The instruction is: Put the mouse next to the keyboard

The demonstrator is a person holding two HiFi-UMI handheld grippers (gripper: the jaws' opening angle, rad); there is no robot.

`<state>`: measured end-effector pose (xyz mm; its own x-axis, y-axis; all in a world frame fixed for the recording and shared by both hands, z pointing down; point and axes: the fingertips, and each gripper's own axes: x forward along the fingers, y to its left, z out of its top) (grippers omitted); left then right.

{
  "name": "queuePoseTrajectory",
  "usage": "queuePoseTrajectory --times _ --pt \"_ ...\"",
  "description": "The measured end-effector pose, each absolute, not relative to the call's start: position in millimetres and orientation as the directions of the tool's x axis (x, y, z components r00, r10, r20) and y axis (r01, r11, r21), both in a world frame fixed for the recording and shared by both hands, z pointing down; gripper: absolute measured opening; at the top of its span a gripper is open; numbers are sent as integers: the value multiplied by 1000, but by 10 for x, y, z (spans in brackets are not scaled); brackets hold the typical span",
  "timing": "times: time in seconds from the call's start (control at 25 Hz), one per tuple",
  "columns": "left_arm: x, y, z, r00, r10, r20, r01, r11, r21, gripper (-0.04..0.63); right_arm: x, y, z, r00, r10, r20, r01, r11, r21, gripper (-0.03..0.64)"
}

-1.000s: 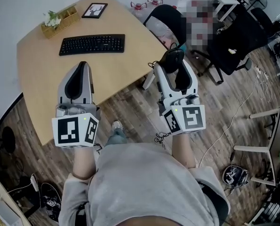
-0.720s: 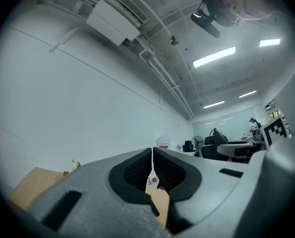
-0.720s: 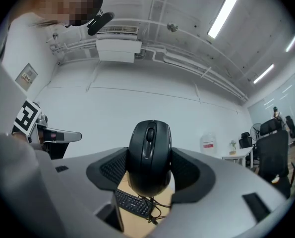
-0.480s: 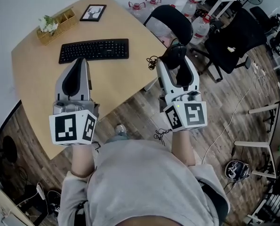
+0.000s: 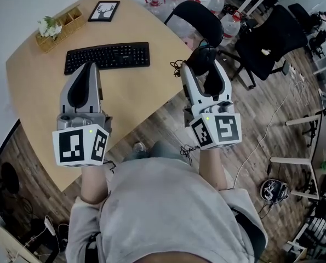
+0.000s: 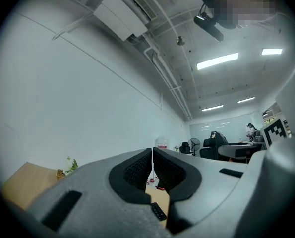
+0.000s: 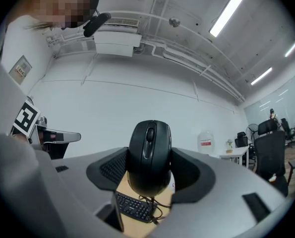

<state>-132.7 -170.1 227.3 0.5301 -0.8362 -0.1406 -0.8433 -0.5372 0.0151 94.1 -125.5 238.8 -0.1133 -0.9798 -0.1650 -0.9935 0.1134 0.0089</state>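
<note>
- two things in head view: keyboard [image 5: 108, 56] on table [image 5: 36, 92], mouse [image 5: 201, 60] aloft past the table's right edge.
- left gripper view: left gripper [image 6: 152, 166] closed, empty.
- right gripper view: right gripper [image 7: 149, 175] clamps mouse (cable dangling); looks like the carry step, so next, set it beside keyboard.

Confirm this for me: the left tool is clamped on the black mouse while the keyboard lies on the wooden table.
Wrong side. The right tool is clamped on the black mouse, as the right gripper view shows; the left tool is shut on nothing. The keyboard does lie on the wooden table.
</note>
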Motion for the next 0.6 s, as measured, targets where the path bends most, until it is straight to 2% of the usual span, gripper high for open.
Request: queuePoseTrajectory --times 0.6 --pt "-1063 -2274 2452 530 -843 -92 -845 -534 28 17 1150 -1895 2745 -129 -989 -69 -991 131 -24 258"
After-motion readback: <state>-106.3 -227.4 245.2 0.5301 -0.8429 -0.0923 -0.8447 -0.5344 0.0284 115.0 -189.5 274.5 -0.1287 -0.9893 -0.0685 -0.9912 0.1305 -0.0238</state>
